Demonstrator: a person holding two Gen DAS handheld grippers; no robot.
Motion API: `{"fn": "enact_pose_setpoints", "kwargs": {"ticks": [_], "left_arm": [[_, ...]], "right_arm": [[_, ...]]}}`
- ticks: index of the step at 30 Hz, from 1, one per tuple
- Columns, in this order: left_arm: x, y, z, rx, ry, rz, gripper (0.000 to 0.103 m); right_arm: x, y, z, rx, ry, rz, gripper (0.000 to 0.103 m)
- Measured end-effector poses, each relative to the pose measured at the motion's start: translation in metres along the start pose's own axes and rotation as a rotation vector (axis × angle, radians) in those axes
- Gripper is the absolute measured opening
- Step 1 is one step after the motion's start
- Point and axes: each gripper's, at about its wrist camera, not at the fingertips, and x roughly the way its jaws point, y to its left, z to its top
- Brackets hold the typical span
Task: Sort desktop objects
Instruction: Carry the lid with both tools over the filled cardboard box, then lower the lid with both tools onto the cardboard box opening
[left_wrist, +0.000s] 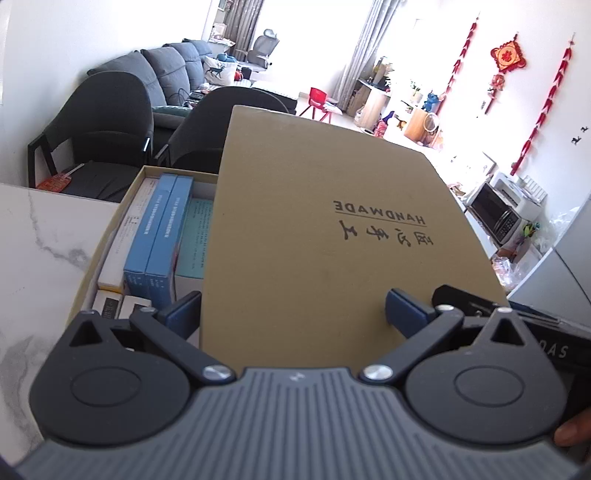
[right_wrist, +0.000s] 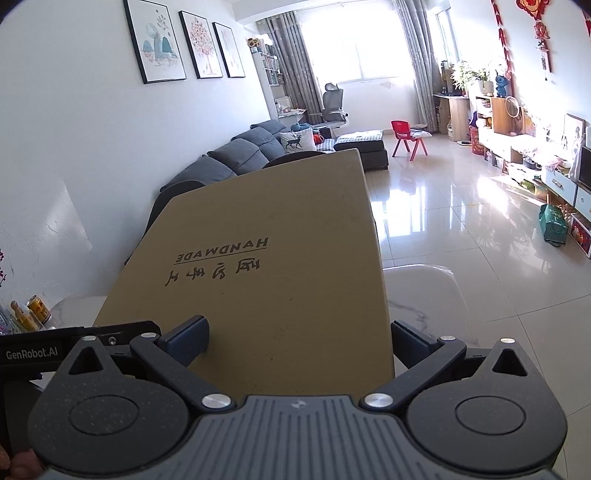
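2 grippers, left gripper (left_wrist: 293, 308) and right gripper (right_wrist: 299, 338), holding kraft lid (left_wrist: 332, 229) over packed box (left_wrist: 122, 221)

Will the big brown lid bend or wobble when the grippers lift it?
Probably not much: the kraft cardboard lid looks flat and unbent across its whole span. It's likely light for its size, just thin board. It could tilt or slide, since the left gripper and right gripper meet only its near edge.
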Motion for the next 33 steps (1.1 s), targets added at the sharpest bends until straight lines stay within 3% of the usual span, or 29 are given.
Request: {"fn": "enact_pose_setpoints", "kwargs": {"ticks": [9, 18, 24, 33], "left_arm": [[-0.008, 0.021, 0.007, -0.030, 0.001, 0.095, 0.103], [0.000, 0.055, 0.019, -0.052, 0.012, 0.062, 0.103], [0.005, 0.080, 0.032, -0.013, 0.038, 0.016, 0.103], [0.015, 0.105, 0.032, -0.038, 0.074, -0.015, 0.103]], "right_arm": [[0.022, 0.022, 0.009, 0.003, 0.032, 0.098, 0.103], [0.043, 0.053, 0.017, -0.020, 0.039, 0.073, 0.103], [0.056, 0.084, 0.018, 0.009, 0.036, 0.023, 0.103], [0.080, 0.107, 0.000, 0.018, 0.062, -0.025, 0.103]]}}
